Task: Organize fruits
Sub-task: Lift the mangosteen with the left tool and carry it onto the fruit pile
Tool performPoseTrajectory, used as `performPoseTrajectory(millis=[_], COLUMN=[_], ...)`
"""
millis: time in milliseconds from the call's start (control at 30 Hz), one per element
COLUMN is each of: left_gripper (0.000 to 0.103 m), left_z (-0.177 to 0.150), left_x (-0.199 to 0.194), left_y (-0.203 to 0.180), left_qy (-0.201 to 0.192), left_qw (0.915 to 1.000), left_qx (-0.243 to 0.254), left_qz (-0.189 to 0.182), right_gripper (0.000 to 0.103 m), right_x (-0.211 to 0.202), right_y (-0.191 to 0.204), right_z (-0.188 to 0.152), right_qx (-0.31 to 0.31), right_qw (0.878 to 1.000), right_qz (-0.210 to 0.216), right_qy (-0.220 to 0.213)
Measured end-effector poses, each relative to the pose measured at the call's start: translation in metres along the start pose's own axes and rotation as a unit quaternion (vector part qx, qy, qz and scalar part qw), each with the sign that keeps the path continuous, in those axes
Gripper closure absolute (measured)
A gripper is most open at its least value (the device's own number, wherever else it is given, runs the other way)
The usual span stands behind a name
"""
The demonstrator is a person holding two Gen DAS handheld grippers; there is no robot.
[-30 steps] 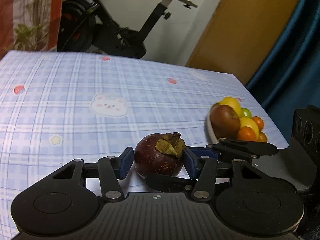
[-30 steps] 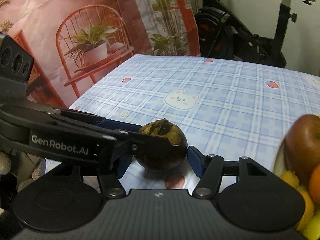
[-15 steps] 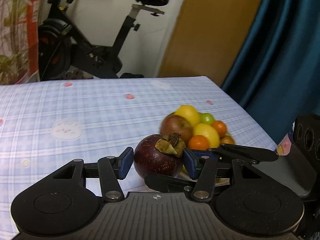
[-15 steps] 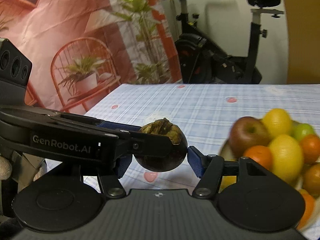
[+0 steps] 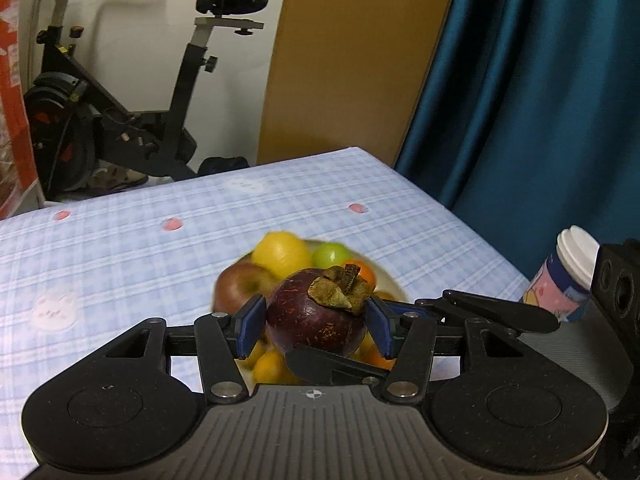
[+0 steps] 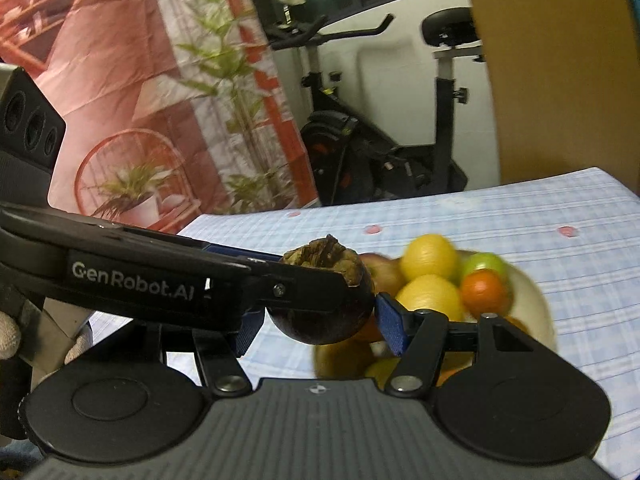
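The surface (image 5: 120, 240) wears a pale blue plaid cloth printed with small pink shapes and a faint white cartoon face near its left side in the left wrist view. A shallow cream bowl (image 6: 532, 292) sits directly on the cloth, well in from the far edge. It is heaped with fruit: two yellow lemons (image 6: 430, 256), a reddish apple (image 5: 236, 284), a small green fruit (image 5: 330, 254) and several oranges (image 6: 482, 288). At the near right edge a patterned cup (image 5: 562, 284) with a white lid shows; whether it rests on the cloth cannot be told.
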State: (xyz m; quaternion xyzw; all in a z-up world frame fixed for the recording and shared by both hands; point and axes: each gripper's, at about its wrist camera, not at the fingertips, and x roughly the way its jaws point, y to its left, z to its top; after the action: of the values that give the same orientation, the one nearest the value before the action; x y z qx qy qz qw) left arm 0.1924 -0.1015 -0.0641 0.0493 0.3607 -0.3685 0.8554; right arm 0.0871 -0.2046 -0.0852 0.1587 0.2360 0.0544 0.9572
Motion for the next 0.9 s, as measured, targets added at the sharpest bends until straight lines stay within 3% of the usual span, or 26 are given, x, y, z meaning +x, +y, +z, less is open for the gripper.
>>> performPoseTrajectory(millis=[367,900], left_gripper=[0.046,0.044], left_z=[0.025,0.022], left_x=[0.041,0.062], left_y=[0.003,0.032], left_qy=[0.003,0.017], left_qw=[0.9995,0.9973], left_qx=[-0.019,-0.068], left_qz=[-0.026,-0.024], right_gripper=[0.04,0.04], right_x=[0.012,0.04], right_y=[-0.041,-0.04], right_z=[0.018,0.026], right_qx=[-0.001,-0.036], right_qw=[0.999,0.999], right_qz=[-0.038,-0.035], right_qy=[0.004,0.012])
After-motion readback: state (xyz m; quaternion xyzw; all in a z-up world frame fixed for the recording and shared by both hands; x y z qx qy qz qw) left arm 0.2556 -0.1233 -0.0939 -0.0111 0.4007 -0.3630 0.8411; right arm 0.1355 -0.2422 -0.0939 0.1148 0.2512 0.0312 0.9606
